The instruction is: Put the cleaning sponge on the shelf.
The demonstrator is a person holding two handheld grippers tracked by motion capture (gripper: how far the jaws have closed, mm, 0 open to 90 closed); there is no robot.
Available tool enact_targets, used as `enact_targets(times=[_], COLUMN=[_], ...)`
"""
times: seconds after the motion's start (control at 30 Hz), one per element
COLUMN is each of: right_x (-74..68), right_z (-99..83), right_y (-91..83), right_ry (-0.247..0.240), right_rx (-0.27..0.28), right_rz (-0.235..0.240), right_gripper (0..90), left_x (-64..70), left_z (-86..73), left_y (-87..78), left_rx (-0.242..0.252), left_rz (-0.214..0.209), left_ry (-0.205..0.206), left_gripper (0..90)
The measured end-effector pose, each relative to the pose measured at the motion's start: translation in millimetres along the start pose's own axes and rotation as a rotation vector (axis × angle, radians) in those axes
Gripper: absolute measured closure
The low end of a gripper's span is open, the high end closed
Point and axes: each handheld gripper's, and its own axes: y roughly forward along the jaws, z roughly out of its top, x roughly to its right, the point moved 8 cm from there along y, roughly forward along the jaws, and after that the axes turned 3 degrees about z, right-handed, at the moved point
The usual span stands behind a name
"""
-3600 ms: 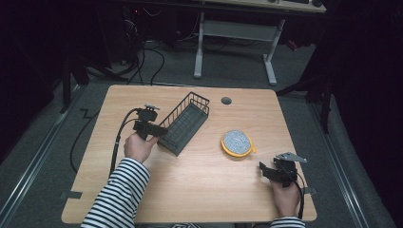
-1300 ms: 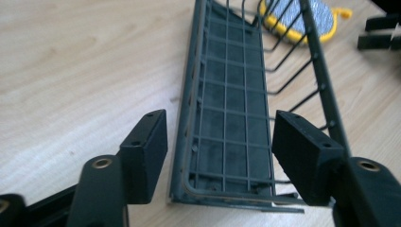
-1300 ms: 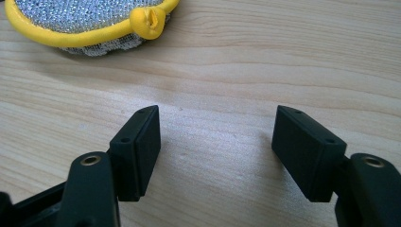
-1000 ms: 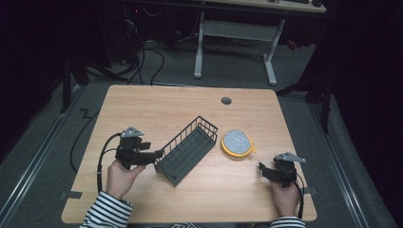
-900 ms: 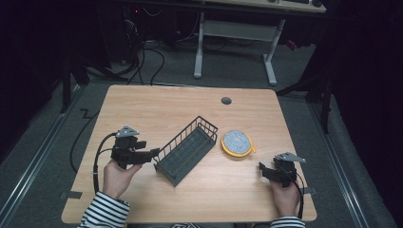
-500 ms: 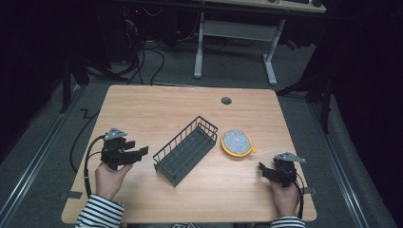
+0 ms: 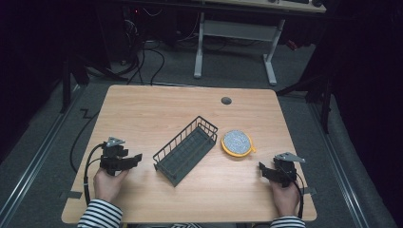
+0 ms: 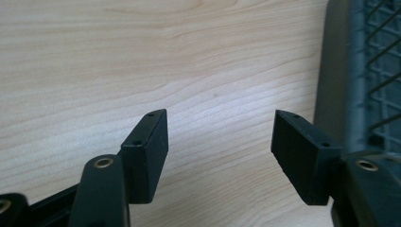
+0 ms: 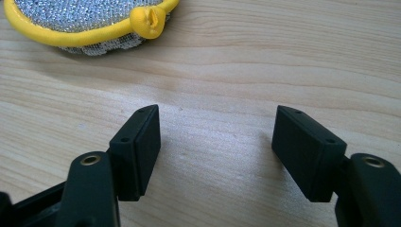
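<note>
The wire basket (image 7: 186, 150) lies diagonally at the centre of the surface (image 7: 142, 114). Left tongs (image 7: 135, 158), spread and empty, rest just beside it. Right tongs (image 7: 263, 167), spread, rest near the yellow-rimmed scourer (image 7: 237, 142).

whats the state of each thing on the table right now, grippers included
Dark wire mesh basket: upright, empty, lying diagonally on the table, not held.
Round silver scouring pad with yellow rim: flat on the table beside the basket, untouched.
Left gripper: jaws open, nothing between them, close to the basket's side.
Right gripper: jaws open, empty, short of the pad.
</note>
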Motion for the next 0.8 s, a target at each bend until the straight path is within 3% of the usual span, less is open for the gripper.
enact_targets(times=[0.17, 0.27, 0.43, 0.73, 0.8], right_x=[0.0, 0.0, -1.3, -1.7, -1.8], right_z=[0.0, 0.1, 0.3, 0.3, 0.3], right_y=[0.0, 0.1, 0.2, 0.1, 0.2], right_ry=[0.002, 0.001, -0.007, -0.012, -0.010], right_rx=[0.000, 0.000, 0.000, -0.001, -0.001], right_rz=[0.000, 0.000, 0.007, 0.011, 0.011], right_gripper=[33.4, 33.4, 33.6, 33.5, 33.5], left_x=[-4.4, -7.0, -10.6, -17.1, -17.3], left_z=[-5.3, -5.7, -8.0, -14.6, -18.8], left_y=[7.1, 10.8, 17.1, 27.0, 31.2], left_rx=[0.004, 0.043, 0.060, 0.033, 0.011], left_rz=[0.026, 0.071, 0.130, 0.152, 0.163], left_ry=[-0.003, 0.016, 0.050, 0.040, 0.058], left_gripper=[37.8, 38.7, 38.9, 38.6, 38.3])
